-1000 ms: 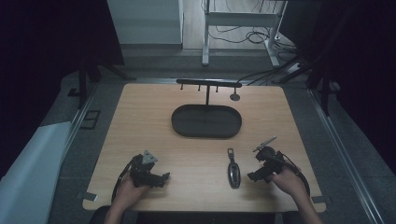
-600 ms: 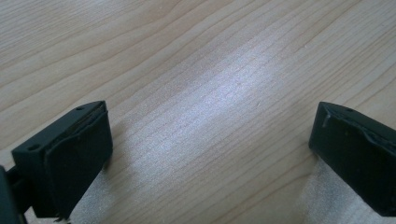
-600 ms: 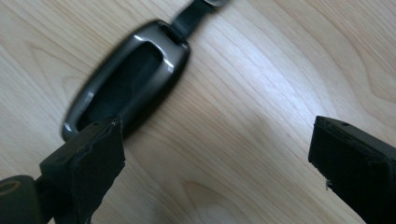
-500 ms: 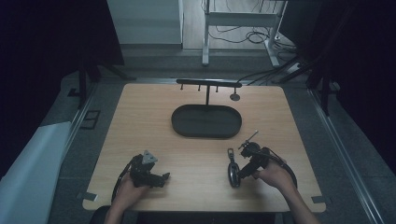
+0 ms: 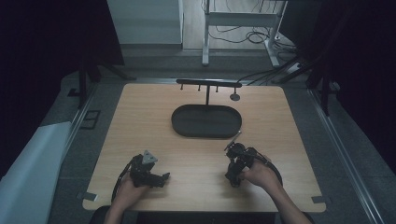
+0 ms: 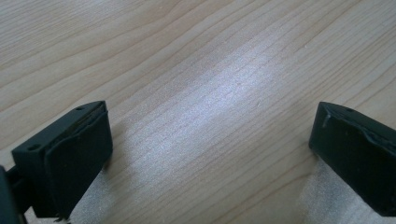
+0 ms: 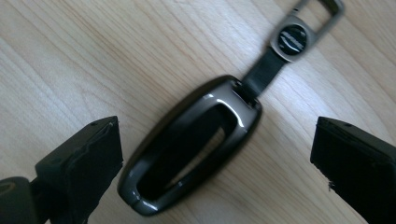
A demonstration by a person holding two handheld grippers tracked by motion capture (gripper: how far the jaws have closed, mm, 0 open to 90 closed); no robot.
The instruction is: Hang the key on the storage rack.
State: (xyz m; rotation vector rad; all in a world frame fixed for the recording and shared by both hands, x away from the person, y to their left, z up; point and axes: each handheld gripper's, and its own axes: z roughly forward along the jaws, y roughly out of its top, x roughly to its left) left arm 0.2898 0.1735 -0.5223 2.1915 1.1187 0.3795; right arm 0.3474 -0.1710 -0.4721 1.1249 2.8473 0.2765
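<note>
Key fob: laid flat on the bench at its 5 o'clock edge, framed untouched between the parted fingers of the right gripper. Left gripper: fingers parted over bare wood at 7 o'clock.

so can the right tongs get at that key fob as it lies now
Probably yes. The right tongs are open with the key fob lying flat on the table between the jaws, one jaw on each side of it. Nothing else crowds it; its strap and metal loop point away.
</note>
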